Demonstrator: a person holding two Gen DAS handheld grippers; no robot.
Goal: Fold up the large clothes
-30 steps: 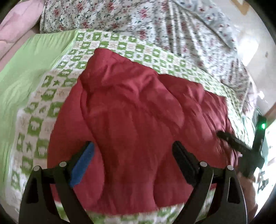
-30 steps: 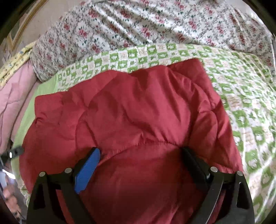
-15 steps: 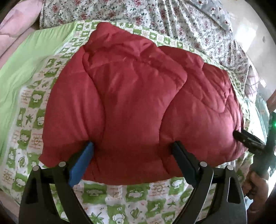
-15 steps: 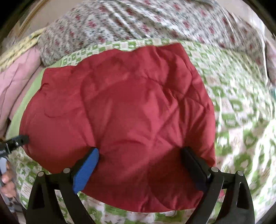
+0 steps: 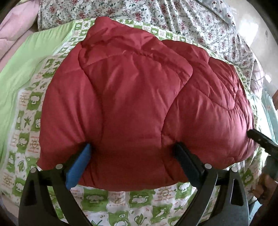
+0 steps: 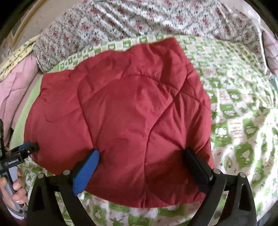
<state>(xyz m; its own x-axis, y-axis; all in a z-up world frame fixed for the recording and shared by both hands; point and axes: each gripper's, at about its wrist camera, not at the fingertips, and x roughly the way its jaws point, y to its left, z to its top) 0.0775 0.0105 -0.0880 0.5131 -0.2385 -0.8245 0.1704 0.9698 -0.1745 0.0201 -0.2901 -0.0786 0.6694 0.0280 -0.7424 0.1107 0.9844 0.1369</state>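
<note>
Your red quilted jacket (image 5: 139,97) lies folded into a puffy bundle on the bed's green-and-white patterned sheet (image 5: 121,200), with a floral quilt (image 5: 173,15) heaped behind it. Your left claw (image 5: 132,154) is spread wide, its fingers pressing the bundle's near edge without pinching it. Your right claw (image 6: 140,158) is likewise released, both fingers against the jacket's near edge

The folded quilted jacket (image 5: 139,104) is lying on the patterned bedsheet (image 5: 139,200), directly ahead of the left gripper (image 5: 132,156), with the floral bedding (image 5: 156,13) lying beyond it.
</note>
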